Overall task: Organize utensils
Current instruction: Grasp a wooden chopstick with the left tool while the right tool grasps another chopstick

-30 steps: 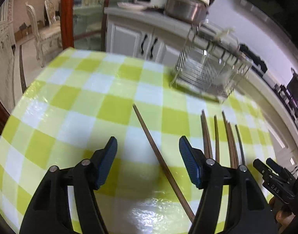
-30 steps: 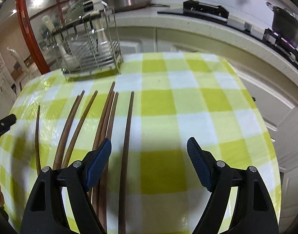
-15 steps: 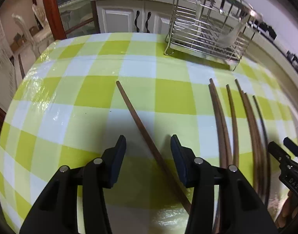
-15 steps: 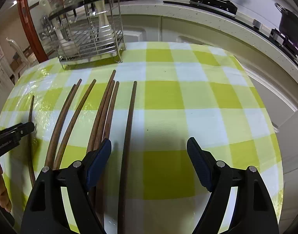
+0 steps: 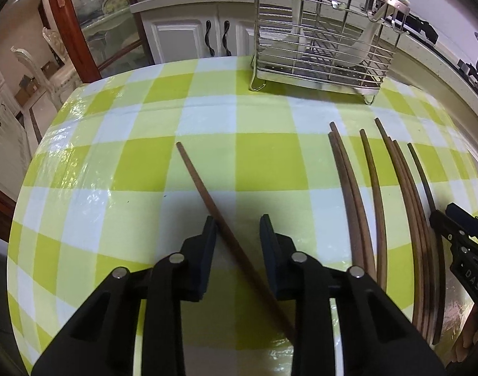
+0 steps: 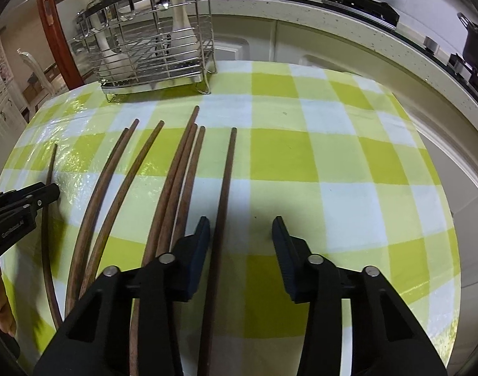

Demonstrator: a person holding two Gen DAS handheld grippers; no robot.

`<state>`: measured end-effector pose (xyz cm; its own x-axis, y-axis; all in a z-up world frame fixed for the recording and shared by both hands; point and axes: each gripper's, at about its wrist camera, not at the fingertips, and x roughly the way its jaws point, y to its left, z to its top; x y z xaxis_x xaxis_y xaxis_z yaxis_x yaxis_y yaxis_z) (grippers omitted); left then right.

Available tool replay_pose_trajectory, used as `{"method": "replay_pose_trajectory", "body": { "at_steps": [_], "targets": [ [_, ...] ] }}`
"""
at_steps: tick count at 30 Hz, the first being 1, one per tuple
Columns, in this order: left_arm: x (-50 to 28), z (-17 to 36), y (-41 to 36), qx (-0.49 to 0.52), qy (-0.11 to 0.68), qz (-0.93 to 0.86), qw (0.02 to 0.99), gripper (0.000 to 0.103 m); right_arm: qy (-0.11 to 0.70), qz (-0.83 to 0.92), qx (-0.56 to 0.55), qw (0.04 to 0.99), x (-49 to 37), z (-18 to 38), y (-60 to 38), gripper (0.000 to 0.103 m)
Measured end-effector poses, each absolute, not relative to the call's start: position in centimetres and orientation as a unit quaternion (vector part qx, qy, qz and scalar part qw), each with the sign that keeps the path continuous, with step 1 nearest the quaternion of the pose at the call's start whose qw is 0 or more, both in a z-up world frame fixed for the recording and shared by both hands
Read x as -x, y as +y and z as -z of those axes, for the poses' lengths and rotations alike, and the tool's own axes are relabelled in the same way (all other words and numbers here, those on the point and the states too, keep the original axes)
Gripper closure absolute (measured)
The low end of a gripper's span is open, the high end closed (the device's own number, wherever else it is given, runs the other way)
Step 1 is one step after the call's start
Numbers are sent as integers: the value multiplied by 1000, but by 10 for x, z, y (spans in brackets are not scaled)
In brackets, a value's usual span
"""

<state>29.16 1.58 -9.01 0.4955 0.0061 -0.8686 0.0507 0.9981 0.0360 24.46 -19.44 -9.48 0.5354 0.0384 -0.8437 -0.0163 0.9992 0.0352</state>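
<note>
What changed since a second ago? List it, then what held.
Both grippers' jaws have just been closing: left gripper around the lone slanted brown wooden chopstick, right gripper around the rightmost chopstick. Neither is pinched yet. All chopsticks and the wire rack stayed put.

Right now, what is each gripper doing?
Left gripper: open, just been closing around the lone chopstick.
Right gripper: open, just been closing around the rightmost chopstick.
</note>
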Motion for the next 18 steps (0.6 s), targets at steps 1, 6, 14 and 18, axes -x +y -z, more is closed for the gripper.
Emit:
{"method": "replay_pose_trajectory", "body": {
  "at_steps": [1,6,14,18],
  "targets": [
    [-291,90,15,-29,502,14,865,79,480,-19,-11,877,-244,95,-194,71],
    [-291,89,19,-20,499,14,866,92,474,-23,-13,880,-243,95,-193,86],
    [-290,89,25,-12,498,19,867,95,471,-24,-23,881,-244,95,-199,93],
    [-289,89,28,-1,497,25,867,96,470,-27,-27,882,-244,95,-200,94]
  ]
}}
